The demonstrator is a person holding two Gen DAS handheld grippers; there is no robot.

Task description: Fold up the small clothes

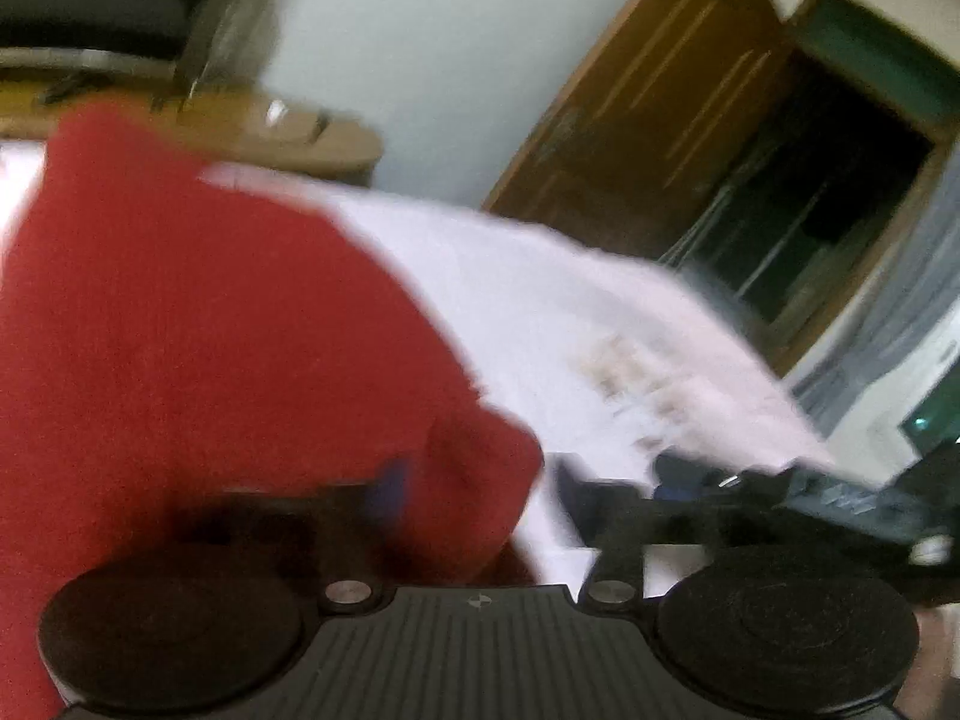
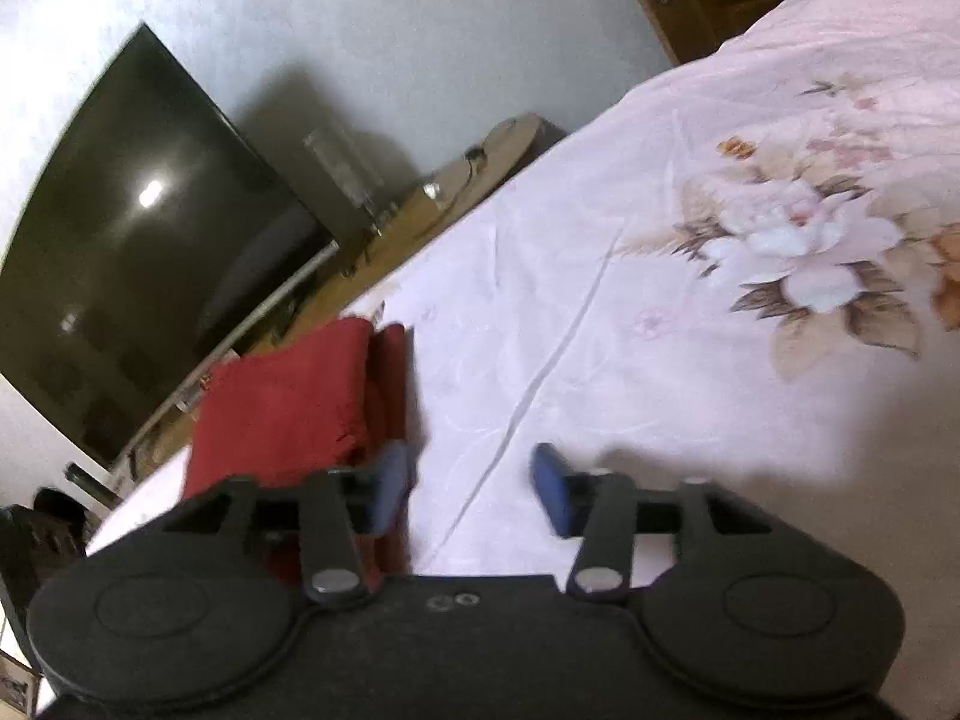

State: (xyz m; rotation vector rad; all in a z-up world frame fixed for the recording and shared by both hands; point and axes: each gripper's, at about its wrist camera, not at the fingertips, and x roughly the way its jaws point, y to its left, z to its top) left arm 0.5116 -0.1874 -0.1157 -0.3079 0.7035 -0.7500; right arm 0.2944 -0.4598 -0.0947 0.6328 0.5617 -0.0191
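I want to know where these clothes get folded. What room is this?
Most likely a bedroom: a pink flowered bedsheet with a folded red cloth lying on it, a big dark TV, and a wooden door.

A dark television [image 2: 138, 252] stands on a wooden cabinet [image 2: 444, 192] beside the floral bedsheet [image 2: 750, 228].
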